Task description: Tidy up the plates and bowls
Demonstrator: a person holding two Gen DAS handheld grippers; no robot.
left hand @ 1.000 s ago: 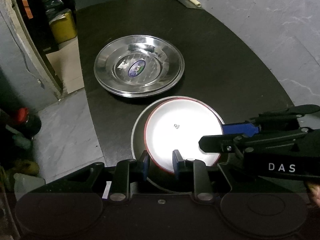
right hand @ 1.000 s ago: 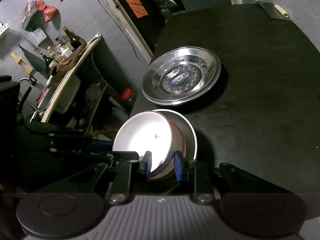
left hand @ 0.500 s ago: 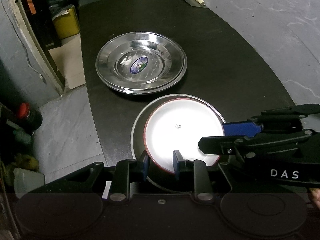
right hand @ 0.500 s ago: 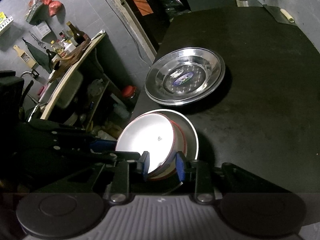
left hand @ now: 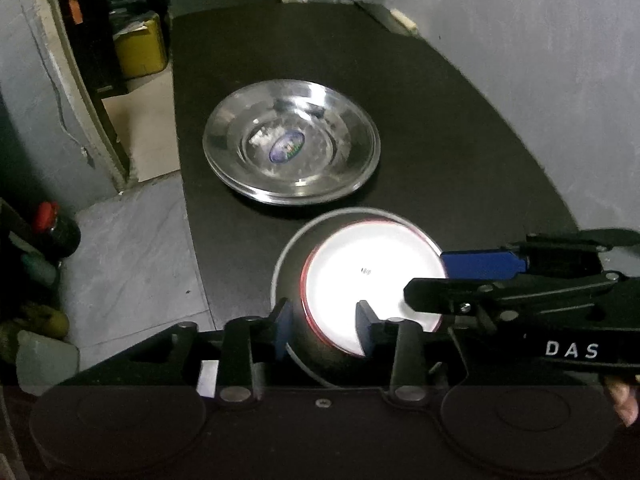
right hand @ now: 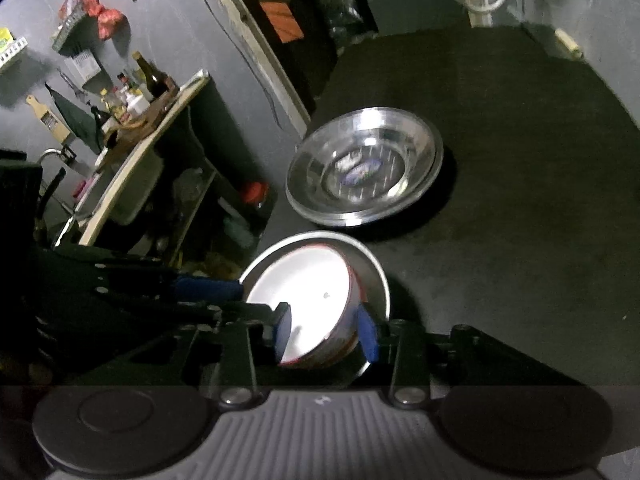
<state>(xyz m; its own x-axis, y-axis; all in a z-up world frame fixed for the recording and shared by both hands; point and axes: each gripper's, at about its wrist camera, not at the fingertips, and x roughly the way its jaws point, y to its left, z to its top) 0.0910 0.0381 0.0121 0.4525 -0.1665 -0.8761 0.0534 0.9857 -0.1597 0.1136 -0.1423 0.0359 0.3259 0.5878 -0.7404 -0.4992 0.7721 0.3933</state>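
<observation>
A white bowl with a red rim (left hand: 372, 280) sits nested in a steel bowl (left hand: 288, 248) at the near edge of the black table (left hand: 440, 140). My left gripper (left hand: 322, 330) has widened, with its jaws either side of both bowls' near rim. My right gripper (right hand: 326, 330), seen from the right in the left wrist view (left hand: 460, 276), stands open around the white bowl's rim (right hand: 304, 292). A stack of steel plates (left hand: 291, 146) with an oval sticker lies further back, also seen in the right wrist view (right hand: 364, 170).
The table's left edge drops to a grey floor (left hand: 128, 248) with bottles (left hand: 56, 232) and a yellow container (left hand: 140, 46). A counter with bottles (right hand: 132, 96) stands left. A pale-handled tool (left hand: 404, 20) lies at the far table edge beside the grey wall (left hand: 540, 40).
Both grippers have opened wider around the nested bowls and pulled slightly back and up. The bowls have stayed on the table.
</observation>
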